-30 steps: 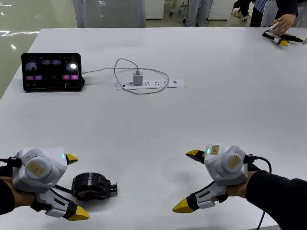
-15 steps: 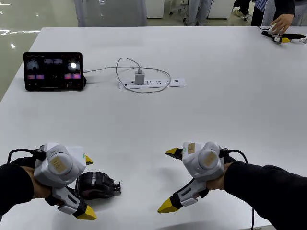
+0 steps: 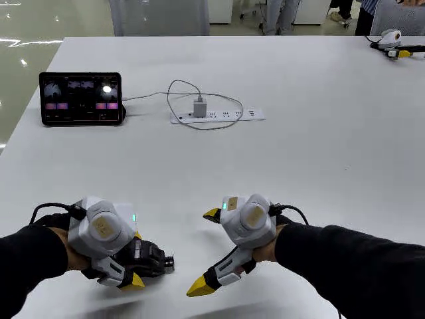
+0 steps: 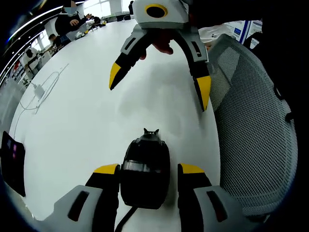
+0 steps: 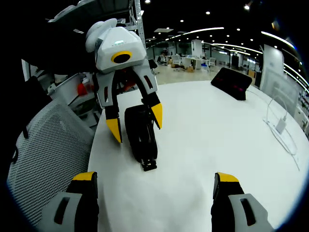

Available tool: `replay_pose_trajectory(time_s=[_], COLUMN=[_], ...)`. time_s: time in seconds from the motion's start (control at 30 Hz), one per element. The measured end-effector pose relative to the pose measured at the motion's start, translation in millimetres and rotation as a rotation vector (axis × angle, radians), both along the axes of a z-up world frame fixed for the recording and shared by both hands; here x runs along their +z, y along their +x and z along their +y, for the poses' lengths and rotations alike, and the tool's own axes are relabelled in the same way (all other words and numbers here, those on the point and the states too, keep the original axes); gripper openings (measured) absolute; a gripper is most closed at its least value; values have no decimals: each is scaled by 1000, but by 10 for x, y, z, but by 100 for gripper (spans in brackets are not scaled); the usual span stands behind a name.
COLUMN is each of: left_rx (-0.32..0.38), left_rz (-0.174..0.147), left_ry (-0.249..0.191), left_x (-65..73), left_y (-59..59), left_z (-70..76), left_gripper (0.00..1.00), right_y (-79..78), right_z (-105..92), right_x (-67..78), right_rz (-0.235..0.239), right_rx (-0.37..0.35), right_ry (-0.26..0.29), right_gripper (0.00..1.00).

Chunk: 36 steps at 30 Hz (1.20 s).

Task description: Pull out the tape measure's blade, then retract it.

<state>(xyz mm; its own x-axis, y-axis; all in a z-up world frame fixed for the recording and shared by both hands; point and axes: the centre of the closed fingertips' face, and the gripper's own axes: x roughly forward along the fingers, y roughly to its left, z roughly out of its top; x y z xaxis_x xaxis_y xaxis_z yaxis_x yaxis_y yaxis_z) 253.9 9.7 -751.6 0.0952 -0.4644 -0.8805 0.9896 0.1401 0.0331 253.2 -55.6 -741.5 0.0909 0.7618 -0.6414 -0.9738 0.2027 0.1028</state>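
White table (image 3: 299, 153): work surface. Right gripper (image 3: 204, 250): near centre, jaws wide, holding nothing. Left gripper (image 3: 136, 258): near left, jaws narrowed around the tape measure (image 4: 145, 174); contact cannot be confirmed. Tape measure: black rounded case lying on the table, hook tab seated at its mouth, pointing right.

Smooth white tabletop (image 3: 299, 146), matt black plastic tape measure (image 4: 145, 169), grey mesh chair back (image 4: 251, 145)
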Motion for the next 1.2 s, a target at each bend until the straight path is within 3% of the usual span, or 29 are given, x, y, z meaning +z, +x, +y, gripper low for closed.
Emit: replay_pose_trajectory(time_s=[0.03,0.07,0.13,0.3,0.57,0.67,0.83,1.1,1.2], left_rx=[28,20,0,-3,-46,-33,-22,-1,9], left_rz=[-37,-18,-49,-51,-81,-83,-70,-62,-57], left_ry=[14,18,40,28,41,46,16,6,-1], left_x=[5,-13,-31,-17,-25,-29,-19,-23,-19], left_y=[74,39,42,40,6,30,35,39,36], left_z=[15,-1,-1,4,-11,5,14,11,9], left_gripper=[38,34,33,33,33,33,33,33,33], right_y=[3,1,-15,-33,-39,-39,-62,-99,-99], right_z=[40,62,110,148,163,196,249,348,360], right_x=[-2,-2,-8,-69,-137,-158,-253,-343,-359], right_rz=[-9,-11,-13,-31,-53,-68,-72,-83,-49], right_rx=[15,20,36,78,131,143,162,203,192], right_ry=[-3,-3,-5,-28,-58,-71,-106,-143,-158], right_gripper=[99,99,98,90,62,55,40,26,12])
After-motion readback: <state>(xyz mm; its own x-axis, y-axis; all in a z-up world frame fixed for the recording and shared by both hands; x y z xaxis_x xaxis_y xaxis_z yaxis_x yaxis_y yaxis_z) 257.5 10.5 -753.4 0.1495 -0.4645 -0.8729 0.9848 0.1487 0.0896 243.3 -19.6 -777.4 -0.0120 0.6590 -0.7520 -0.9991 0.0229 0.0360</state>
